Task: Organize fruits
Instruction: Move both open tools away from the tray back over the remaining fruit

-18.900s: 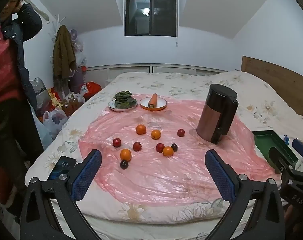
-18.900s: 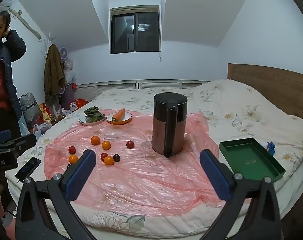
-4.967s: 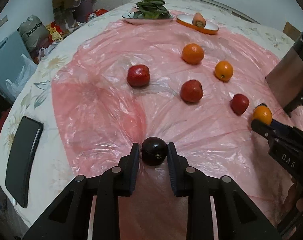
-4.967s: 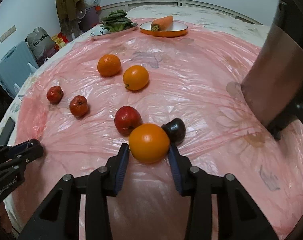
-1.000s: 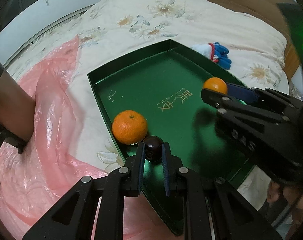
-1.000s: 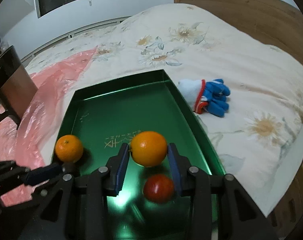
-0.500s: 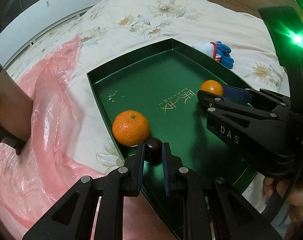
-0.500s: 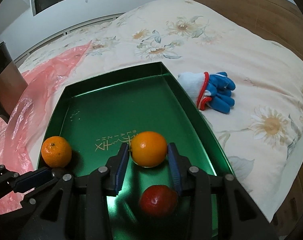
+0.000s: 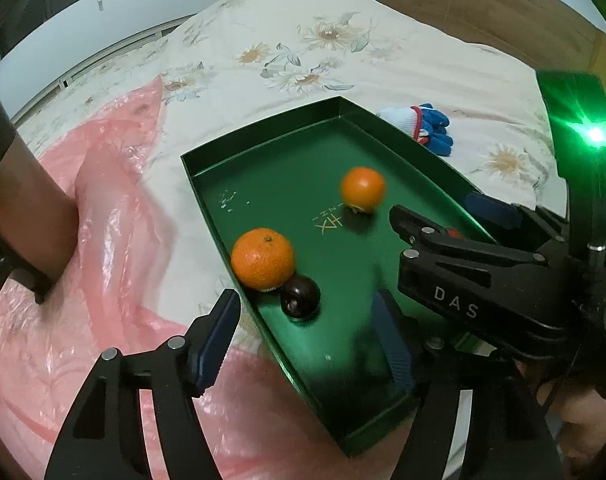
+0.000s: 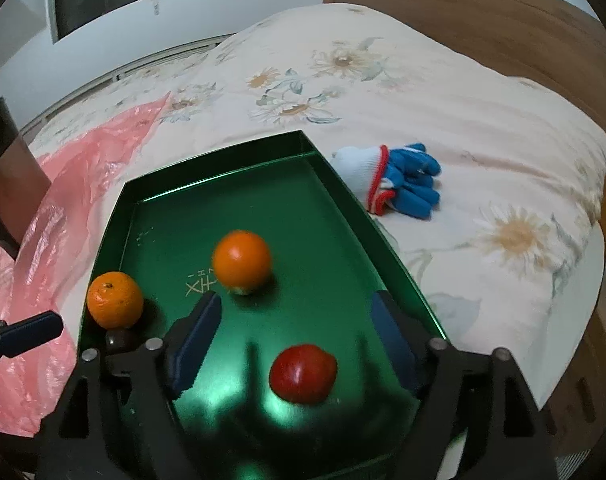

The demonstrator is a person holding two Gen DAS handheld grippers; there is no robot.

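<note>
Bed's green tray (image 10: 387,248) holds fruit; both grippers (image 9: 303,332) (image 10: 295,336) are opening, nothing held, so lift straight out.

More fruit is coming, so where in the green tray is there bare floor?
Free: the green tray floor's far end beyond the loose orange, and its right side. Crowded: the left wall, where the mandarin touches the dark plum; the red fruit fills the near middle.
</note>
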